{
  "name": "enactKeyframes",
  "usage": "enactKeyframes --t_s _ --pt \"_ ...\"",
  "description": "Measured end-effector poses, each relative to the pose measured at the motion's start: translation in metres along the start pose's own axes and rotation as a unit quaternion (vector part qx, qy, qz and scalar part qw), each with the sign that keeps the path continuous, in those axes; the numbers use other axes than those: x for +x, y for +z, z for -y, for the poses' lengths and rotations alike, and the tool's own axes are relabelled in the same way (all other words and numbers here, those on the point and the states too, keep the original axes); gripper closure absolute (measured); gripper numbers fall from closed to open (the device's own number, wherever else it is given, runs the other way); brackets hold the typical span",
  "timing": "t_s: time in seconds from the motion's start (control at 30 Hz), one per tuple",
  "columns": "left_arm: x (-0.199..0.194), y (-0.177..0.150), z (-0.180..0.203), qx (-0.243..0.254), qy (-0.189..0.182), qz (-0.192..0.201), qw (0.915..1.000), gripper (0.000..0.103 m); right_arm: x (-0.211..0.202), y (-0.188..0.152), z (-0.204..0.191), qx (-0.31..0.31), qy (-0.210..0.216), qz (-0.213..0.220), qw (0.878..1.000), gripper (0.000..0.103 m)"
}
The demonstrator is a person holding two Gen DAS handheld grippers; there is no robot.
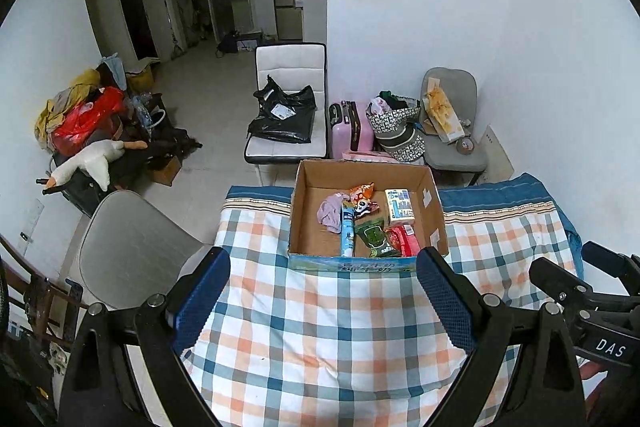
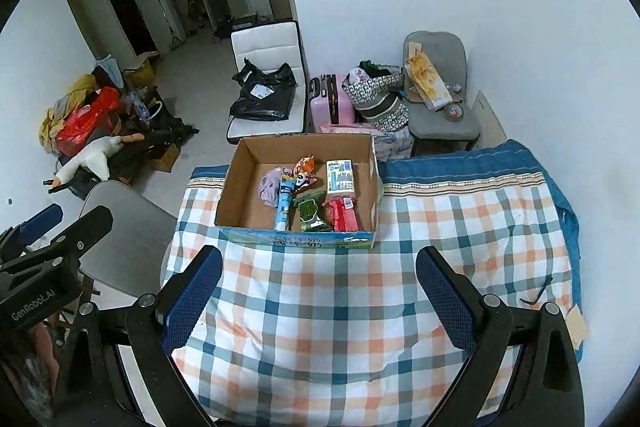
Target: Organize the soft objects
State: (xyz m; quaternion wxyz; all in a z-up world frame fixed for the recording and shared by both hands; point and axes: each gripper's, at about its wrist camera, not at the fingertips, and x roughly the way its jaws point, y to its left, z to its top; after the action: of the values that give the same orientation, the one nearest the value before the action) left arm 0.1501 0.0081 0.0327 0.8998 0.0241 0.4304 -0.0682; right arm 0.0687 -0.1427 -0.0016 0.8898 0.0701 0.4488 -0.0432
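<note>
I have the checked blanket (image 1: 320, 327) spread under both claws, and the cardboard box (image 1: 434, 211) sits on it at the far edge. From the left claw (image 1: 322, 301) the box lies straight ahead; from the right claw (image 2: 320, 301) it is ahead and a little to the left. Both claws are spread wide and hold nothing. The soft things are already in the box, crowded toward its right half. The blue tube (image 1: 347, 231) runs near to far, so I judge the left claw nearer.
</note>
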Motion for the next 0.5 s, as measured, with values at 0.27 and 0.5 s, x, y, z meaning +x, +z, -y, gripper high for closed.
enactKeyframes --t_s 0.27,0.5 --pt "-0.008 -0.005 -0.002 -0.001 0.001 0.002 1.0 0.008 -0.013 -0.004 -0.003 0.001 -0.002 0.012 1.0 0.004" --pt "-0.011 -0.008 -0.002 -0.003 0.003 0.002 1.0 0.008 -0.015 -0.003 -0.001 0.0 -0.009 0.016 1.0 0.004"
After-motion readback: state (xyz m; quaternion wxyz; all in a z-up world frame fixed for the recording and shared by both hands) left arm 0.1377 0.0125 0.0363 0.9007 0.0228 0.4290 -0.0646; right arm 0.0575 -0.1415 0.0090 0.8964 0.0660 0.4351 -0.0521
